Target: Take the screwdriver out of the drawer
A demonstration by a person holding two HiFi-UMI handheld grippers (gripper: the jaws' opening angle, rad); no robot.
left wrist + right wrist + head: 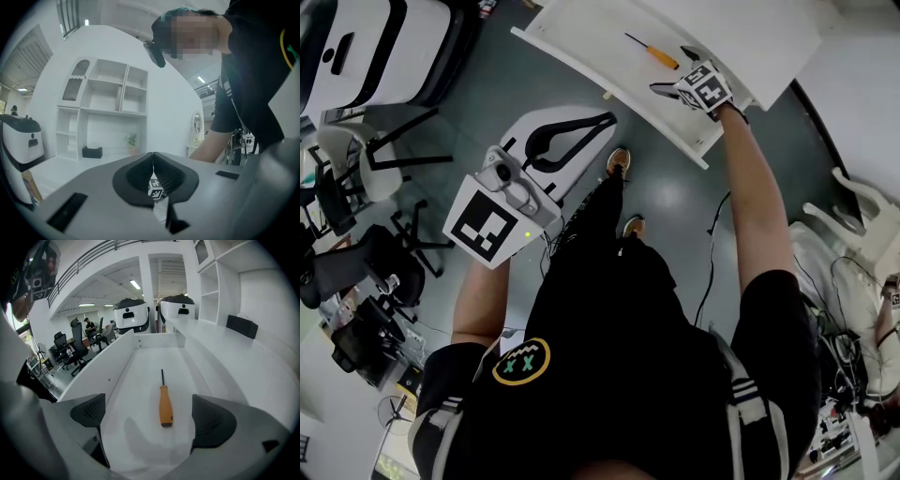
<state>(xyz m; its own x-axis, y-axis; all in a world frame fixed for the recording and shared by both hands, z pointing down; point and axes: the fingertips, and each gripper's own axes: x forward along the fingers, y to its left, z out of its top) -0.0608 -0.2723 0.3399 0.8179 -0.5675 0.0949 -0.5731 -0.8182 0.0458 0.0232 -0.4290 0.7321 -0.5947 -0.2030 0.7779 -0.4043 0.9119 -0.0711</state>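
An orange-handled screwdriver (165, 401) with a thin dark shaft lies flat on the floor of the open white drawer (117, 380); in the head view the screwdriver (654, 52) sits mid-drawer. My right gripper (147, 420) hangs open over the drawer, its jaws wide apart, the handle end just ahead between them and untouched. From the head view the right gripper (678, 75) is at the drawer's (581, 66) near end. My left gripper (572, 136) is held low, away from the drawer, over the floor; its pads (140, 176) meet with nothing between them.
A white countertop (243, 357) runs to the right of the drawer, with a black box (241, 326) on it under white shelves. Office chairs (356, 178) and white machines (356, 47) stand at the left. Cables (844, 375) lie on the floor at the right.
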